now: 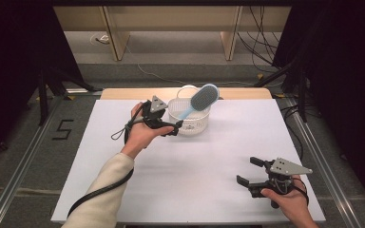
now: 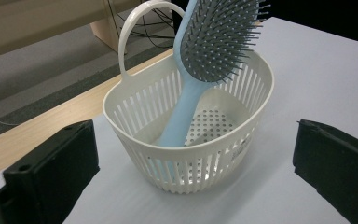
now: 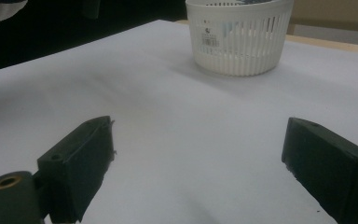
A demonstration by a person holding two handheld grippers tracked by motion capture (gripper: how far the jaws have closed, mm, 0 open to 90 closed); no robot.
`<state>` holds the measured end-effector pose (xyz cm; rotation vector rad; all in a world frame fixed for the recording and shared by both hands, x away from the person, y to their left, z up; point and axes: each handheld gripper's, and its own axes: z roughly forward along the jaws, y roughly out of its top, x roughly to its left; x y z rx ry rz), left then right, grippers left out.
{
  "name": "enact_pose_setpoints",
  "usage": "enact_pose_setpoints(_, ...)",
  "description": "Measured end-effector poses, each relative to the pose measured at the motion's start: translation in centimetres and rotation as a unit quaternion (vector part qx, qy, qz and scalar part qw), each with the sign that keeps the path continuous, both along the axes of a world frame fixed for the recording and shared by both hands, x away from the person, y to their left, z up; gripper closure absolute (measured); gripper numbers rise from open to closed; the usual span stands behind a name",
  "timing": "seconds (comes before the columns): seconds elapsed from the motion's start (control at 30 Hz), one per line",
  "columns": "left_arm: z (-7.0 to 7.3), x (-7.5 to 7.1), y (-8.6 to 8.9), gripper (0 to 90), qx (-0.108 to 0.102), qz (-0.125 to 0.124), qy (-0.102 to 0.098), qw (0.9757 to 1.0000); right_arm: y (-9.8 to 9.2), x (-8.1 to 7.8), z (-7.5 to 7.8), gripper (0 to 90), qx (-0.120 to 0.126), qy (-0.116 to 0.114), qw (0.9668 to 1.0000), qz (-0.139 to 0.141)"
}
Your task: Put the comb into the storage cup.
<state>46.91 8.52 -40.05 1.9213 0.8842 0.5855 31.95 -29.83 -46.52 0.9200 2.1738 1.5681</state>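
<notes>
White slotted basket (image 2: 186, 154) sat between the left gripper's (image 1: 173, 128) open jaws, blue hairbrush (image 2: 200, 70) leaning inside. Placing looked finished; withdrawal seemed next. The right gripper (image 1: 249, 172) rested open, well apart.

Glossy white plastic basket (image 2: 242, 140); matt blue plastic hairbrush (image 2: 186, 107).

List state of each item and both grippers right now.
hairbrush: standing handle-down in the basket, head leaning on the rim, not gripped.
basket: upright on the table, handle up.
left gripper: open, beside the basket.
right gripper: open, empty, over bare table.
</notes>
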Motion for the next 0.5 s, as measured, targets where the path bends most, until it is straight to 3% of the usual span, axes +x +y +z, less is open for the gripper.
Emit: enact_pose_setpoints(0.5, -1.1, -1.5, 1.3, 0.0, 0.001, -0.003, 0.011, 0.9999, 0.0, 0.0, 0.0, 10.0, 0.000, 0.000, 1.0000, 0.000)
